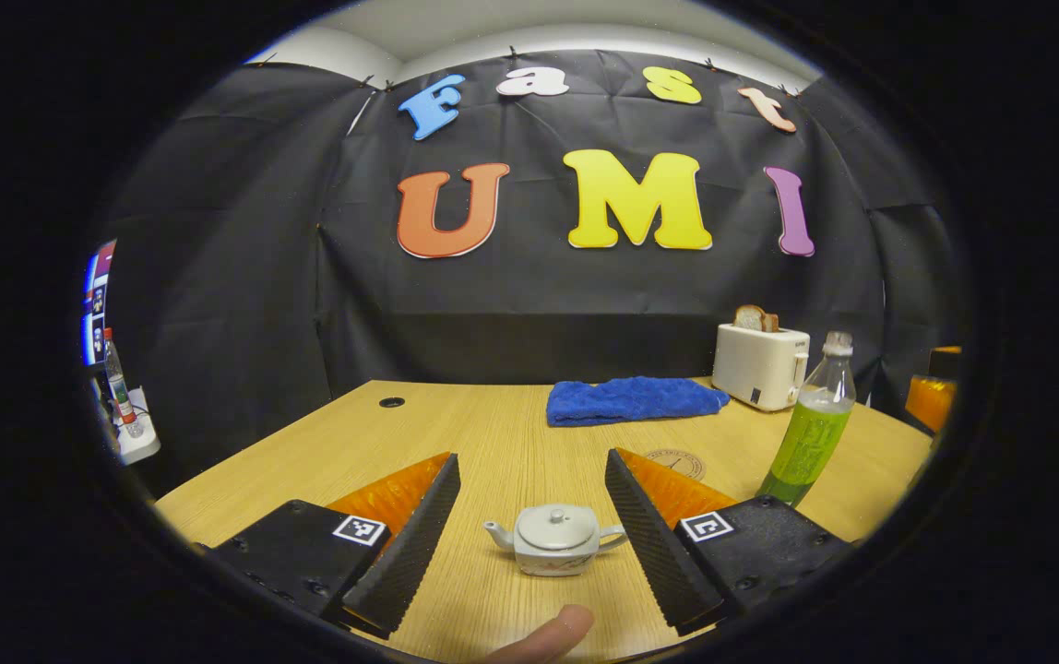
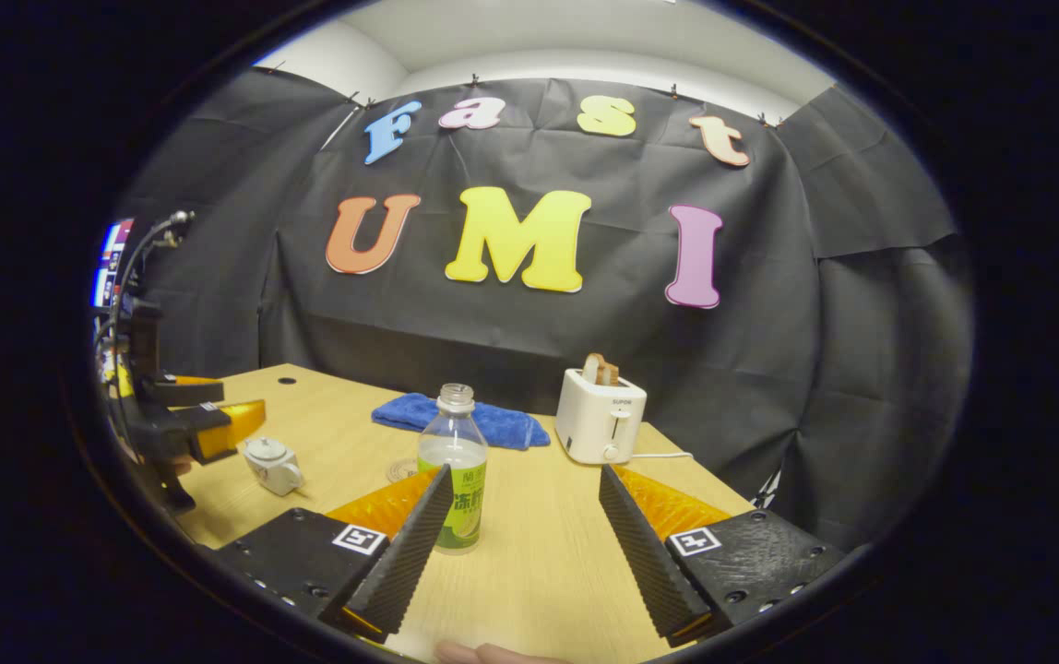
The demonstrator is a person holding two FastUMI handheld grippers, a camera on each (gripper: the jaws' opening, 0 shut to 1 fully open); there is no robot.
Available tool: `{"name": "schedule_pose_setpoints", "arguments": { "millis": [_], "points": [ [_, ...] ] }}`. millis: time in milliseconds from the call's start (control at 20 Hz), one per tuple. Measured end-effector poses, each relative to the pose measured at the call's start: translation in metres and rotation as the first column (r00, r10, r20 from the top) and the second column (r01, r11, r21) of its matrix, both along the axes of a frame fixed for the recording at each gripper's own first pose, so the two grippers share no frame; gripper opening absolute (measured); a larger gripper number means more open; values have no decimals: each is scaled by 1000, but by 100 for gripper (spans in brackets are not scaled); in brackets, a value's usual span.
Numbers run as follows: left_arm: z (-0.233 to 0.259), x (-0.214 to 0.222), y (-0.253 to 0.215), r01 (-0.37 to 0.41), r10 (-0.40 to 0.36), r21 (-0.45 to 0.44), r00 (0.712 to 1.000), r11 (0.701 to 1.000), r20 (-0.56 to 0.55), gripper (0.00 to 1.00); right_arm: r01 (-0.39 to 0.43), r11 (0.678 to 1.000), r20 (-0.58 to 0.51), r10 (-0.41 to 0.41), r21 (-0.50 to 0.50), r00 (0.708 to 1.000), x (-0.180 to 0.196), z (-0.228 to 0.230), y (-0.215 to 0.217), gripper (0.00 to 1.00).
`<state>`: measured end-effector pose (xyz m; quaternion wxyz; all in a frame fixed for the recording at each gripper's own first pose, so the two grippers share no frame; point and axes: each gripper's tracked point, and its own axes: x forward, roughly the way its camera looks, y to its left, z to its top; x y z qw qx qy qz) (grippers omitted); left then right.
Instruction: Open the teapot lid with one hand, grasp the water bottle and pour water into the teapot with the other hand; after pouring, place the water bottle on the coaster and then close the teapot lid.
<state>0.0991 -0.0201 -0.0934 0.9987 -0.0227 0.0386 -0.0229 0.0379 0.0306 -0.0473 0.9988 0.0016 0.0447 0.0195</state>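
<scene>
Upright, the capless water bottle [image 2: 454,470] holds green liquid.

**Hardly a legible word on the table**

The green label on the water bottle [image 2: 454,480] carries printed characters, too small to make out. The toaster [image 2: 599,420] has a tiny mark on its front, unreadable. The coaster [image 1: 675,461] bears a round emblem with blurred lettering. Square black-and-white code tags sit on the left gripper [image 1: 530,455] and the right gripper [image 2: 525,468], one per finger.
</scene>
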Motion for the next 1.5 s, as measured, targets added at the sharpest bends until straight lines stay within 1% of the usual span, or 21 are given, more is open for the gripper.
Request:
{"name": "schedule_pose_setpoints", "arguments": {
  "millis": [100, 250, 350, 400, 450, 500, 550, 600, 700, 750, 800, 850, 1050, 1100, 1150, 1200, 1250, 1350, 1500],
  "points": [
    [-16, 11, -1, -13, 13, 27, 1000, 1000, -25, 99, -4, 1000, -10, 4, 0, 1000, 2, -4, 2, 95],
    [-28, 17, -10, 5, -6, -30, 998, 1000, -58, 99, -10, 1000, -23, 10, -1, 1000, 4, -9, 5, 95],
    [-28, 19, -11, 6, -8, -35, 999, 999, -51, 97, -13, 1000, -28, 13, -4, 1000, 6, -12, 6, 95],
    [-26, 20, -11, 2, -4, -32, 999, 999, -37, 88, -12, 1000, -30, 12, -8, 999, 5, -13, 6, 95],
    [-25, 22, -11, 8, -9, -31, 1000, 999, -20, 82, -8, 1000, -32, 8, -13, 999, 6, -13, 6, 98],
    [-24, 24, -12, 13, -13, -34, 1000, 999, -8, 77, -6, 1000, -31, 5, -16, 999, 7, -13, 5, 95],
    [-28, 26, -14, 21, -21, -37, 1000, 999, -13, 74, -5, 1000, -32, 4, -16, 999, 7, -13, 5, 98],
    [-31, 28, -15, 23, -23, -42, 1000, 999, -18, 65, -5, 1000, -32, 5, -14, 999, 8, -13, 5, 95],
    [-36, 31, -14, 18, -20, -42, 999, 999, -36, 55, -6, 1000, -32, 5, -12, 999, 8, -13, 4, 95],
    [-40, 32, -12, 12, -14, -38, 999, 999, -49, 53, -5, 1000, -33, 4, -11, 999, 8, -14, 3, 95],
    [-41, 33, -12, 17, -20, -41, 998, 999, -54, 48, -3, 1000, -35, 2, -9, 999, 8, -14, 1, 95],
    [-39, 34, -13, 23, -25, -49, 999, 999, -41, 46, 0, 1000, -40, 0, -8, 999, 10, -15, 1, 95],
    [-38, 34, -16, 49, -50, -25, 997, 998, -53, 37, 11, 1000, -44, -11, -4, 999, 12, -15, -3, 95],
    [-36, 35, -17, 56, -57, -24, 997, 998, -49, 24, 12, 1000, -43, -12, 0, 999, 13, -15, -4, 95],
    [-34, 35, -20, 69, -70, -23, 997, 997, -46, 21, 12, 1000, -45, -12, 4, 999, 14, -16, -5, 95],
    [-37, 35, -22, 75, -76, -17, 995, 997, -59, 9, 10, 1000, -49, -9, 6, 999, 15, -17, -5, 95],
    [-35, 36, -22, 82, -82, -3, 995, 997, -55, 7, 9, 1000, -49, -9, 6, 999, 15, -19, -6, 95],
    [-33, 35, -20, 77, -77, -7, 995, 997, -58, 5, 16, 1000, -57, -15, 13, 998, 18, -21, -9, 95],
    [-12, 32, -21, 78, -78, -11, 997, 997, -21, 4, 21, 999, -46, -19, 29, 999, 20, -19, -14, 95]
  ]
}}
